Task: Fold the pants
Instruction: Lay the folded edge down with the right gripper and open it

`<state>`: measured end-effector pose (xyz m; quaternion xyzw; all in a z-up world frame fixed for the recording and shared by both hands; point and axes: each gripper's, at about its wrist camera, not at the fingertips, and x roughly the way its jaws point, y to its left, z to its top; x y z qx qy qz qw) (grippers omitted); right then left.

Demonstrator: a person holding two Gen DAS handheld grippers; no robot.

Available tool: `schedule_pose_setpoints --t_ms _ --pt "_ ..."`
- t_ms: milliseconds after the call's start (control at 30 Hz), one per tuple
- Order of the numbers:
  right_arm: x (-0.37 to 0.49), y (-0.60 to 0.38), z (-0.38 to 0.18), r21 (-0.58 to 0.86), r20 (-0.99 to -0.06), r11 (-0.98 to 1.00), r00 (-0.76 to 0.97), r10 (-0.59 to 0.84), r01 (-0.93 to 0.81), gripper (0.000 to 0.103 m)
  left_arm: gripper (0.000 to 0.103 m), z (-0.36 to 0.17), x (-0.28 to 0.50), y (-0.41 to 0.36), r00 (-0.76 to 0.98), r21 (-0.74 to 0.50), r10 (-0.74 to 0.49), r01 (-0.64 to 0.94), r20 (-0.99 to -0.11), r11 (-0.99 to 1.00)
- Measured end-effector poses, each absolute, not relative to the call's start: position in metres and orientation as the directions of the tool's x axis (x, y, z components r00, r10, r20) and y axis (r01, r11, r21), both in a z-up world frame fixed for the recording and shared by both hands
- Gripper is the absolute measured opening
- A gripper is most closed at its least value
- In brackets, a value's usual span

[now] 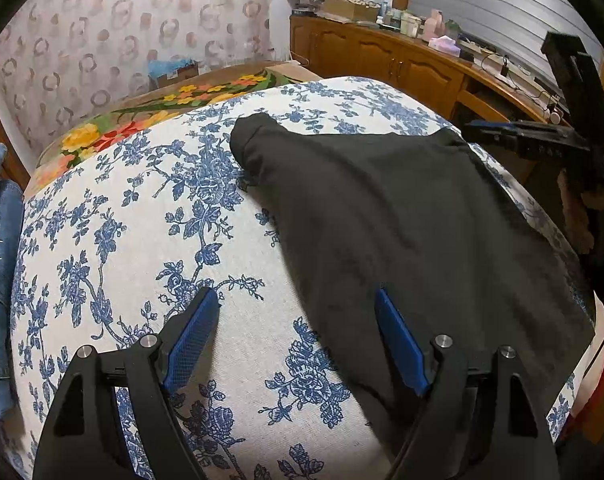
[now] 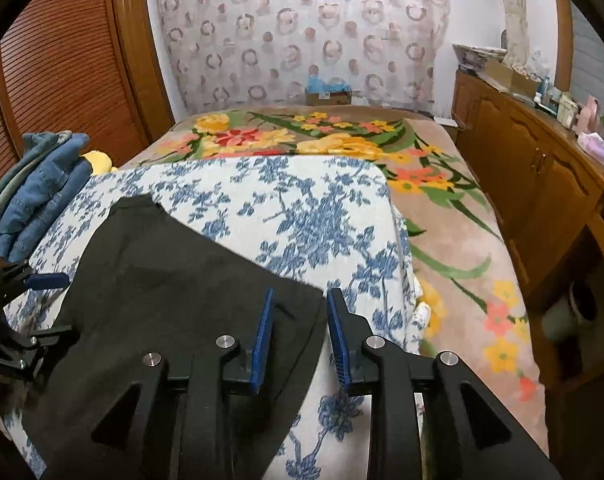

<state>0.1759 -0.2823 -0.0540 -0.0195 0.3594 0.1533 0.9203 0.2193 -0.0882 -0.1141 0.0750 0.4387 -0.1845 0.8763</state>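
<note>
- Bedroom: one bed with a floral blanket [image 2: 454, 216], one white-and-blue floral cloth [image 1: 141, 240] spread over the near end as the work surface.
- One patterned curtain [image 2: 302, 36] on the far wall, one cardboard box [image 2: 328, 96] below it.
- One long wooden sideboard [image 2: 542, 184] on the right, top cluttered with small bottles and boxes, too many and too small to count.
- One louvred wooden door [image 2: 61, 60] on the left.
- One pile of blue denim clothes [image 2: 41, 196] at the left edge of the cloth; number of pieces unclear.
- One pair of black pants [image 1: 402, 220], lying on the floral cloth, toward its right side in the left wrist view.
- Pants look matte black, mostly flat with soft wrinkles, folded over; one narrower end reaches toward the far side of the bed, with a seamed hem there.
- Two grippers, each with two blue pads.
- Left gripper [image 1: 297, 312]: jaws wide apart, nothing held; one pad over bare cloth, other over the pants' edge.
- Right gripper [image 2: 299, 308]: jaws slightly apart, not clamping; the pants' near corner edge sits in the gap, left pad over black fabric, right pad over the cloth.
</note>
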Motion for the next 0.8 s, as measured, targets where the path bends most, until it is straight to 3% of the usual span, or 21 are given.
schedule_pose_setpoints --t_ms 433,467,500,567,800 --pt "0.152 -0.286 -0.062 0.082 -0.695 0.944 0.66 0.284 -0.32 0.028 0.081 -0.111 0.204 -0.093 0.549 -0.029 -0.27 0.408 -0.791 0.913" --pt "0.153 -0.286 -0.064 0.079 -0.698 0.944 0.658 0.282 -0.321 0.025 0.081 -0.111 0.202 -0.093 0.548 -0.029 -0.271 0.408 -0.792 0.912" --pt "0.155 -0.286 -0.064 0.073 -0.699 0.944 0.659 0.278 -0.322 0.011 0.081 -0.111 0.201 -0.093 0.547 -0.031 -0.272 0.408 -0.791 0.912" --pt "0.158 -0.286 -0.066 0.057 -0.704 0.949 0.661 0.258 -0.31 0.003 0.081 -0.11 0.197 -0.093 0.548 -0.032 -0.272 0.407 -0.791 0.913" --pt "0.149 -0.295 -0.052 0.025 -0.673 0.964 0.708 0.212 -0.265 0.002 0.081 -0.108 0.182 -0.089 0.56 -0.036 -0.274 0.399 -0.782 0.916"
